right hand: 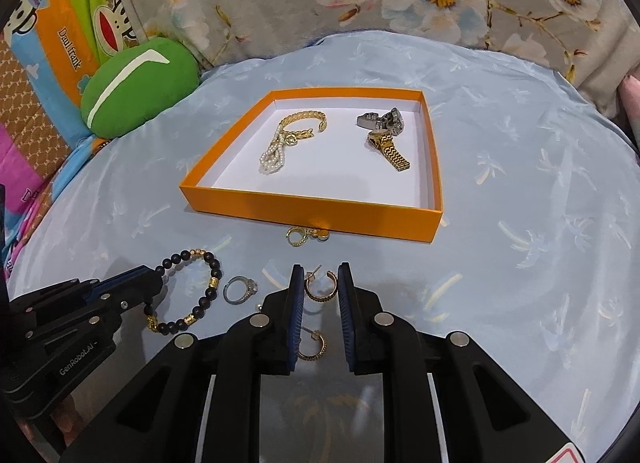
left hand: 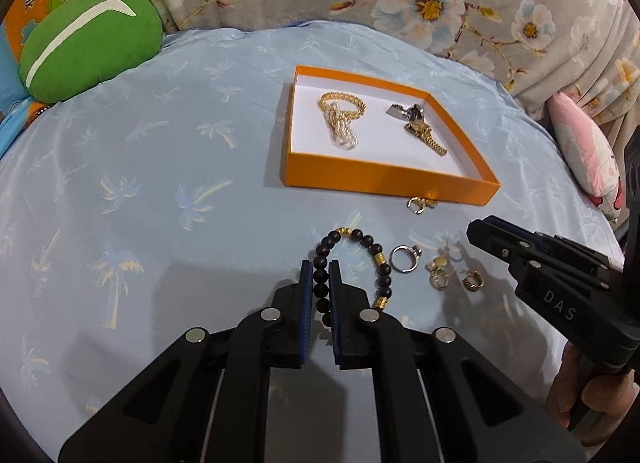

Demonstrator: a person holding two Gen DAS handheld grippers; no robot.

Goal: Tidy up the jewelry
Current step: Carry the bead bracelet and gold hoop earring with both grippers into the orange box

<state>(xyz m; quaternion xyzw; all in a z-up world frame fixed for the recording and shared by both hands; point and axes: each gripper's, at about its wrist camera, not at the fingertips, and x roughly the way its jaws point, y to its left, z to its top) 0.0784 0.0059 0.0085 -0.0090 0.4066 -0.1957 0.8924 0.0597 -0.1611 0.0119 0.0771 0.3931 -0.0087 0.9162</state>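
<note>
Jaws of left gripper [left hand: 320, 265] clamped on bead bracelet [left hand: 362, 237], those of right gripper [right hand: 320, 269] on hoop earring [right hand: 318, 294]; thin pinch, risk of slipping loose short of orange box [right hand: 312, 211]

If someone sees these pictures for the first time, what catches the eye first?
The orange tray at the centre of the pale blue cloth, holding a gold bracelet and a gold watch. In front of it, the left gripper is shut on a black bead bracelet. A green cushion lies far left.
</note>
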